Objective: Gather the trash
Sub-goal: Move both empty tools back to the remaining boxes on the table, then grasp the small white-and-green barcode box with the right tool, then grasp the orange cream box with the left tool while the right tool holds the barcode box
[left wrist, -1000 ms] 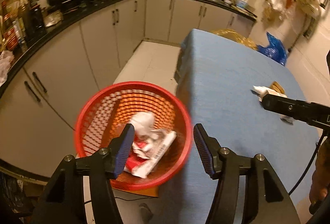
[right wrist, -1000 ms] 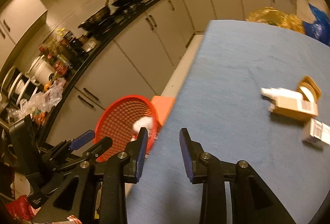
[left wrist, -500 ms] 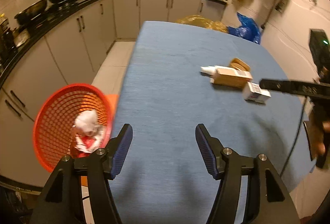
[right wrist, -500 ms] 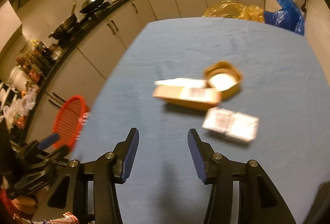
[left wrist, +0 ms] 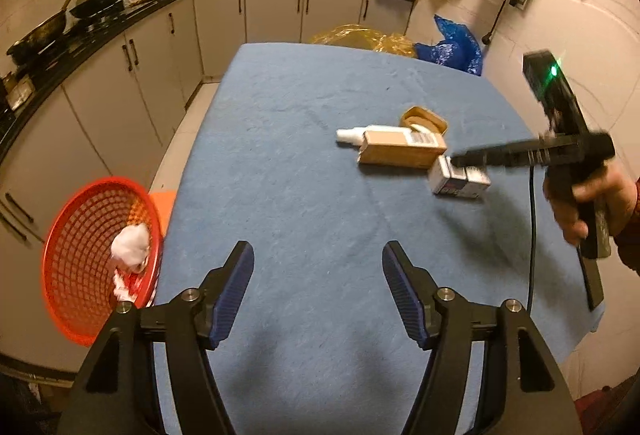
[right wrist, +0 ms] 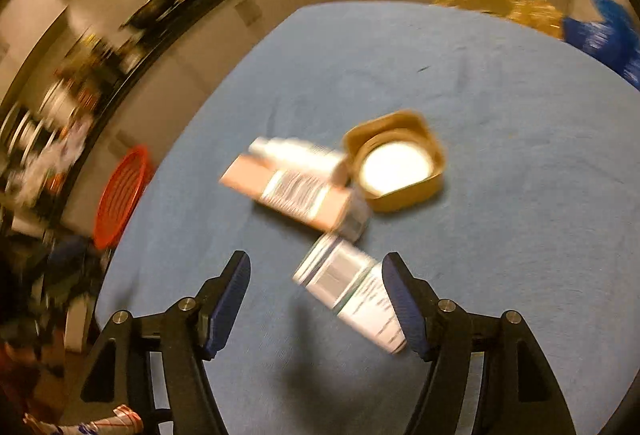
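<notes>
Table: a blue-cloth-covered table (left wrist: 288,163) fills both views, kitchen cabinets beyond its far and left edges.
Trash on table: a brown cardboard carton (left wrist: 402,151) with a white bottle tip (left wrist: 349,135) poking out lies toward the right edge; a tan square plastic lid (right wrist: 394,161) touches its far side; a small white printed box (right wrist: 352,293) lies just beside the carton's near end.
Basket: a red plastic mesh basket (left wrist: 86,259) stands off the table's left edge, a crumpled white tissue (left wrist: 130,246) inside.
Left gripper (left wrist: 318,289): over bare cloth near the front edge, jaws opening, nothing between them.
Right gripper (right wrist: 316,295): above the small white printed box, jaws opening; the box sits between them, close to the right finger, but blur hides whether they touch.
Hand (left wrist: 592,203): holds the right gripper's handle at the table's right edge.
</notes>
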A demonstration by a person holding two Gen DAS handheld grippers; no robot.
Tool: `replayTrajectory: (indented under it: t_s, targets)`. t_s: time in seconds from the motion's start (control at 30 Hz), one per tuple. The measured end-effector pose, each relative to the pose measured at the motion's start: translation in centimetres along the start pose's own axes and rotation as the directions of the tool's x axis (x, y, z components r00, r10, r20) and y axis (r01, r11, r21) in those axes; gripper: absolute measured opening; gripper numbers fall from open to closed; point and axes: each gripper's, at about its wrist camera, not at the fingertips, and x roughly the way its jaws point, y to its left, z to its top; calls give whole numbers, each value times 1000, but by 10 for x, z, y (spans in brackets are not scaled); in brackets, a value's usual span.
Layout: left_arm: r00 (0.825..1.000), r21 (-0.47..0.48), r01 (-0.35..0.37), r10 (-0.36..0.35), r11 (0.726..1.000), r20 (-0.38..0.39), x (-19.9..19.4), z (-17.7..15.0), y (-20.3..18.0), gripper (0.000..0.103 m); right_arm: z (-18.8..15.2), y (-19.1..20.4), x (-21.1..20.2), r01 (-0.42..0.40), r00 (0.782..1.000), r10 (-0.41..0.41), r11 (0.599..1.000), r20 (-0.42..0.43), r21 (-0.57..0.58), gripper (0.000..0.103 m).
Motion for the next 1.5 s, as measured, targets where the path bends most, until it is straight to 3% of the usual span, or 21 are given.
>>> replayTrajectory:
  t_s: [0.1, 0.23, 0.4, 0.57, 0.67, 0.7, 0.83, 1.0, 1.23, 1.37, 1.43, 1.5]
  targets:
    - [999, 34, 32, -32, 999, 15, 6, 16, -6, 71, -6, 15, 4, 74, 997, -75, 992, -6, -97, 72]
    - [997, 120, 62, -66, 991, 30, 20, 44, -23, 76, -3, 22, 5, 189, 982, -190, 968, 8, -163, 57]
    - [995, 221, 92, -100, 971, 27, 42, 71, -45, 77, 6, 21, 0, 195, 980, -195, 944, 28, -265, 67]
    - [993, 269, 116, -114, 956, -20, 68, 90, -57, 78, 4, 5, 18, 170, 979, -195, 939, -57, -299, 69]
    - [993, 278, 122, -117, 953, -35, 78, 94, -57, 78, -3, -1, 22, 180, 973, -213, 938, -85, -295, 53]
    - [992, 280, 123, -117, 952, -36, 80, 95, -57, 78, -6, -1, 22, 163, 976, -198, 942, -93, -293, 43]
    - [991, 287, 134, -125, 948, -50, 93, 99, -61, 78, -25, 0, 11, 146, 980, -173, 961, -101, -233, 40]
    - [988, 336, 155, -142, 929, -62, 110, 105, -73, 78, -59, -9, -14, 81, 993, -84, 996, -78, -48, 40]
    - [982, 415, 175, -127, 893, -142, 157, 111, -83, 78, -91, -10, -40, 58, 998, -58, 991, -10, 124, 40]
    - [965, 419, 247, -185, 874, -184, 159, 106, -87, 78, -98, -8, -47, 59, 998, -62, 984, 10, 167, 40]
    - [960, 448, 264, -188, 854, -207, 157, 96, -96, 75, -99, -10, -50, 59, 998, -63, 981, 21, 185, 40]
    - [958, 477, 268, -180, 837, -222, 157, 87, -104, 63, -102, -11, -50, 59, 998, -65, 976, 25, 210, 40]
